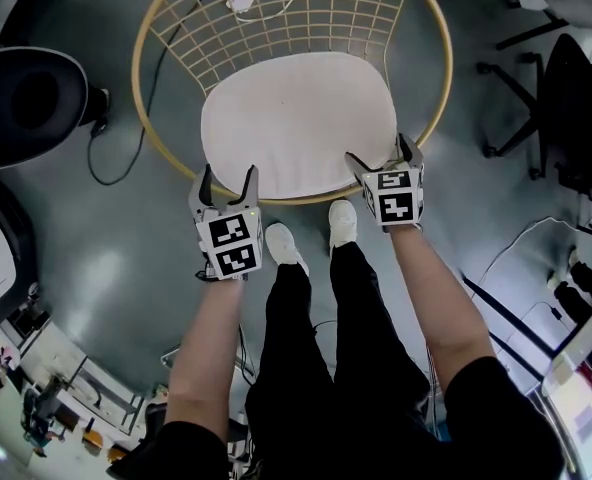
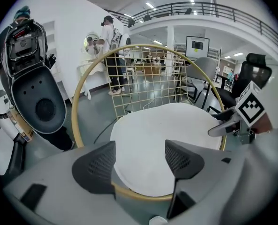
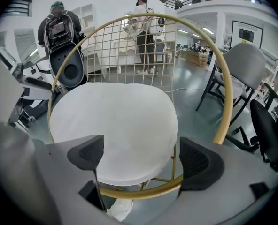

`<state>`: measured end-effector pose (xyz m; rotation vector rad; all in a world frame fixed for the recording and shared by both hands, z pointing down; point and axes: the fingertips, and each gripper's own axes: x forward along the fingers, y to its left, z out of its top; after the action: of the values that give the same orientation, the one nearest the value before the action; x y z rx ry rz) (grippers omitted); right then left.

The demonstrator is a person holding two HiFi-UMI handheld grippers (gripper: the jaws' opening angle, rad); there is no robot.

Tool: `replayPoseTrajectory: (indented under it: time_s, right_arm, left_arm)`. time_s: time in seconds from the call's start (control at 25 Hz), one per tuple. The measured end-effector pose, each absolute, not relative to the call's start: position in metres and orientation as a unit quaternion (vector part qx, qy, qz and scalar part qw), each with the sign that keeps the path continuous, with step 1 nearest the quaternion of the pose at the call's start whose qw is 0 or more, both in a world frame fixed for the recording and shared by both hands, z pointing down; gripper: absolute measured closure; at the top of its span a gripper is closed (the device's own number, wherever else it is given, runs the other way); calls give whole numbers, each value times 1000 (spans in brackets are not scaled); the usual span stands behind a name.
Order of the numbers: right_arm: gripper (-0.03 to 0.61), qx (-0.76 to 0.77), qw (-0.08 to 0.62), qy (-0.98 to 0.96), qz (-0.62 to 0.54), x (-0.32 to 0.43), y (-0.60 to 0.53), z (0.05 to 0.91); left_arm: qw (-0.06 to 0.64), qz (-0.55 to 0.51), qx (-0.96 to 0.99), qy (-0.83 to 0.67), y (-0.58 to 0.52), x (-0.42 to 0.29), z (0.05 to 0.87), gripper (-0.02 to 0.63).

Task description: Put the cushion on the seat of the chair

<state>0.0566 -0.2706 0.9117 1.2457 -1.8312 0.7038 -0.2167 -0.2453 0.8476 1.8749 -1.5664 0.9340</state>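
Head view: cushion (image 1: 298,118) lies on the chair (image 1: 136,73) seat; left tongs (image 1: 229,171) and right tongs (image 1: 378,150) gape wide, empty.

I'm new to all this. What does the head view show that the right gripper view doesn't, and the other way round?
Only the head view: the person's forearms, dark trousers and white shoes, seen from above. Only the right gripper view: two people standing in the background, and a grey chair at the right. Both: the white cushion lying on the seat of the gold chair, with the right gripper open at its front edge.
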Motion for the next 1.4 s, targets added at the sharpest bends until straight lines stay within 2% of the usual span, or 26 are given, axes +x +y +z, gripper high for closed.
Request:
replayPoseTrajectory:
  time_s: [0.12, 0.4, 0.44, 0.48, 0.52, 0.56, 0.6, 0.64, 0.88, 1.4]
  right_arm:
    - [74, 489, 385, -734, 274, 53, -273, 900]
    - [173, 486, 315, -748, 324, 39, -276, 854]
    - [220, 486, 303, -749, 334, 38, -275, 845]
    - [272, 485, 290, -751, 341, 36, -275, 837]
    - [357, 484, 276, -755, 346, 35, -274, 826]
    - [473, 484, 261, -759, 347, 34, -273, 814]
    - [534, 486, 246, -764, 346, 33, -273, 799]
    - [566, 488, 234, -769, 341, 30, -273, 783]
    - [566, 469, 188, -810, 298, -1, -262, 670]
    - [566, 434, 157, -865, 195, -73, -203, 468]
  left_arm:
    - [255, 338, 695, -581, -245, -218, 838, 317]
    - [246, 327, 703, -582, -241, -218, 799, 554]
    - [244, 326, 704, -582, -241, -219, 791, 591]
    - [244, 324, 705, -581, -240, -219, 782, 595]
    - [244, 321, 708, -579, -239, -219, 772, 597]
    - [245, 315, 713, -577, -238, -218, 761, 597]
    - [244, 309, 718, -574, -237, -217, 749, 597]
    - [242, 301, 724, -572, -236, -216, 737, 597]
    - [236, 253, 756, -555, -217, -215, 648, 597]
    - [194, 179, 800, -539, -176, -231, 474, 597]
